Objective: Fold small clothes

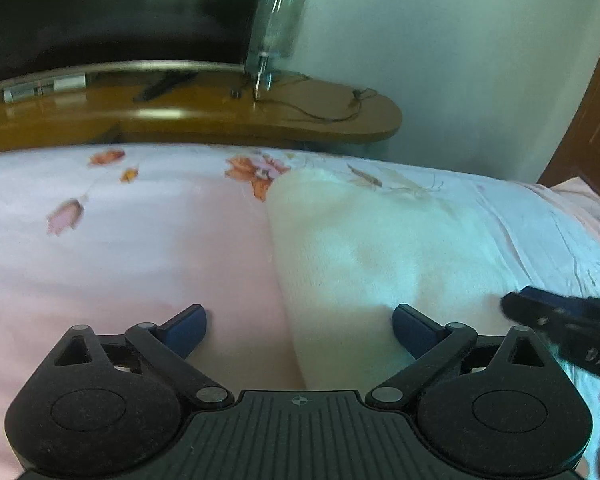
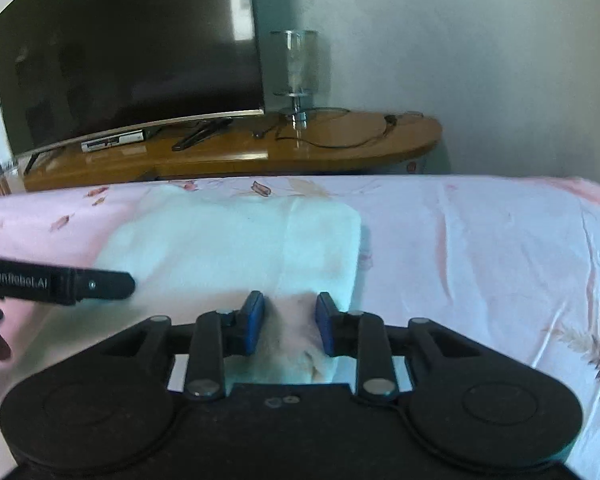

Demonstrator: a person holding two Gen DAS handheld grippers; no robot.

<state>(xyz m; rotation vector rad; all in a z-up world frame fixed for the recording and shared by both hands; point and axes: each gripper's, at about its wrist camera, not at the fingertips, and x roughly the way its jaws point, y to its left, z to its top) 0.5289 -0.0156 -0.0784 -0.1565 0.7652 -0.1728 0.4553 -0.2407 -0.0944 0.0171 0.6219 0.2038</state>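
A white fleecy garment [image 1: 364, 248] lies flat on the pink floral bedsheet [image 1: 132, 248]. My left gripper [image 1: 300, 330] is wide open just above the garment's left edge, its fingers straddling that edge. In the right wrist view the garment [image 2: 228, 248] spreads ahead as a rectangle. My right gripper [image 2: 290, 320] is partly closed, its blue pads on either side of a raised fold of the garment's near edge; a gap shows between pads and cloth. The right gripper shows at the left view's right edge [image 1: 560, 320], and the left gripper shows at the right view's left edge [image 2: 80, 284].
A wooden TV stand [image 2: 340, 148] stands beyond the bed's far edge with a dark television [image 2: 132, 52], a glass lamp [image 2: 298, 68], a remote and cables. A wooden door [image 1: 596, 112] is at the right. The bedsheet [image 2: 480, 248] extends to the right of the garment.
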